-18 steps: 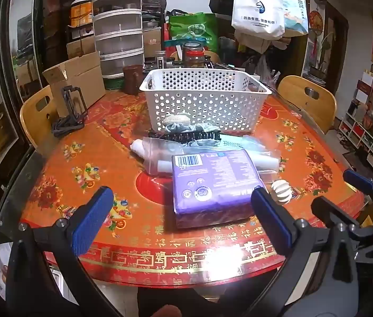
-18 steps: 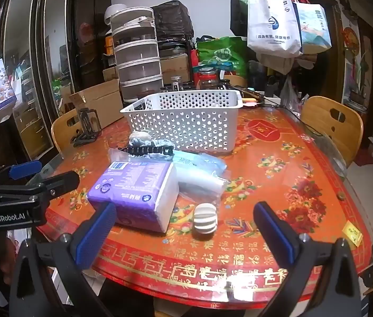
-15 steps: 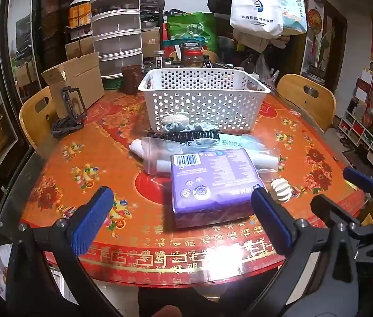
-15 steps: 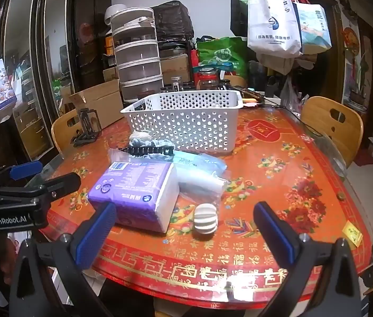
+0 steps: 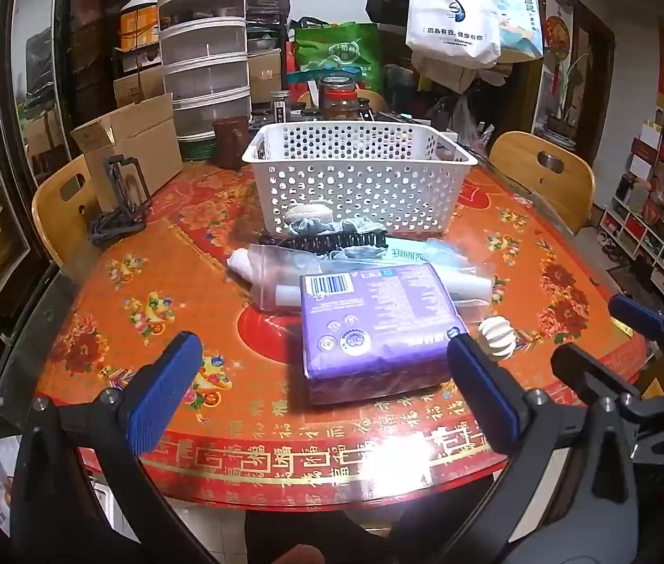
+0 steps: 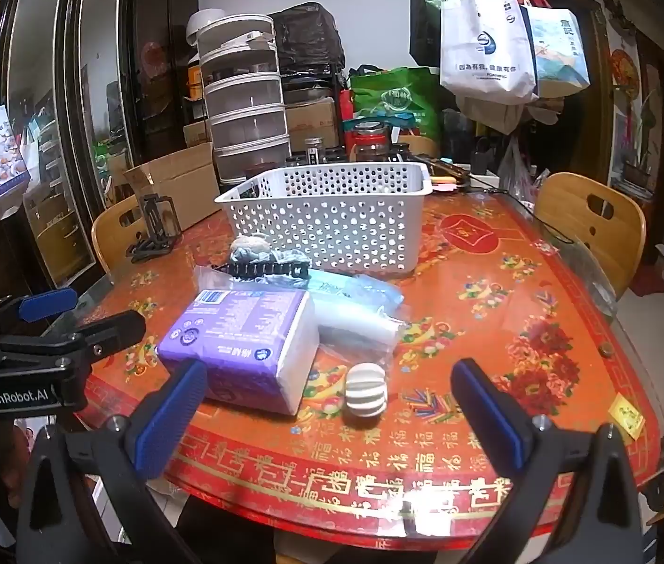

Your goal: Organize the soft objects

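Observation:
A purple tissue pack (image 5: 374, 319) (image 6: 242, 338) lies on the red round table (image 5: 111, 291) (image 6: 520, 310). Beside it sits a small white ribbed ball (image 5: 497, 337) (image 6: 366, 389). Behind them lie clear plastic bags holding white rolls (image 5: 285, 272) (image 6: 355, 315), a black toothed clip (image 5: 327, 240) (image 6: 261, 269) and crumpled grey cloth (image 5: 332, 223) (image 6: 249, 246). A white perforated basket (image 5: 360, 174) (image 6: 327, 221) stands further back. My left gripper (image 5: 322, 390) is open, short of the pack. My right gripper (image 6: 327, 418) is open near the table's front edge, empty.
Wooden chairs (image 5: 61, 209) (image 6: 600, 230) flank the table. A cardboard box (image 5: 130, 145), stacked plastic containers (image 6: 242, 103), jars and hanging bags (image 6: 487, 33) crowd the back. A black stand (image 5: 120, 197) sits at the left.

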### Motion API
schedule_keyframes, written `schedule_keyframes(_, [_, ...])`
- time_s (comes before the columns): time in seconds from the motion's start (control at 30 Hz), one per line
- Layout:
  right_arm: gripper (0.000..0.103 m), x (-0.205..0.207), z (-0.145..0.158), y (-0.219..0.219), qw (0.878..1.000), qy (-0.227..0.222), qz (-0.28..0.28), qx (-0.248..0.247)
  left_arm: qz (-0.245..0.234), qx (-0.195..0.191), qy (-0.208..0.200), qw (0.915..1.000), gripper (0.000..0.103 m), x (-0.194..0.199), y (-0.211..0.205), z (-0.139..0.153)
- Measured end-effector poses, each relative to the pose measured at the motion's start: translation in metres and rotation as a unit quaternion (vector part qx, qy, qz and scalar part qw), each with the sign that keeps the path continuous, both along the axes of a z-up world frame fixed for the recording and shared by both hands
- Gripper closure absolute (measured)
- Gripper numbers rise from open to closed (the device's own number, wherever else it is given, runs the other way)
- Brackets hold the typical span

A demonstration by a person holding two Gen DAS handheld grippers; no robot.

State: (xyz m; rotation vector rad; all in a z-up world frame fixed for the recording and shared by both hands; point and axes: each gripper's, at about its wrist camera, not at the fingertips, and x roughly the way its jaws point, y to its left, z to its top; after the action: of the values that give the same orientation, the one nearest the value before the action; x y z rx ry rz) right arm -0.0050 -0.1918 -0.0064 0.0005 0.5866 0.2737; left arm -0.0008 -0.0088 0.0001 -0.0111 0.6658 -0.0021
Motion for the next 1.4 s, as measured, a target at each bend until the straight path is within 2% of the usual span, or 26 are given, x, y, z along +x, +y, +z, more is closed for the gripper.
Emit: schedule_keyframes(1.4, [0.0,0.0,-0.0002,-0.0014,1.0,-0.001,0.0,0.0,0.001,-0.003,-0.002,1.0,0.0,-0.0018,0.0024,0.0021])
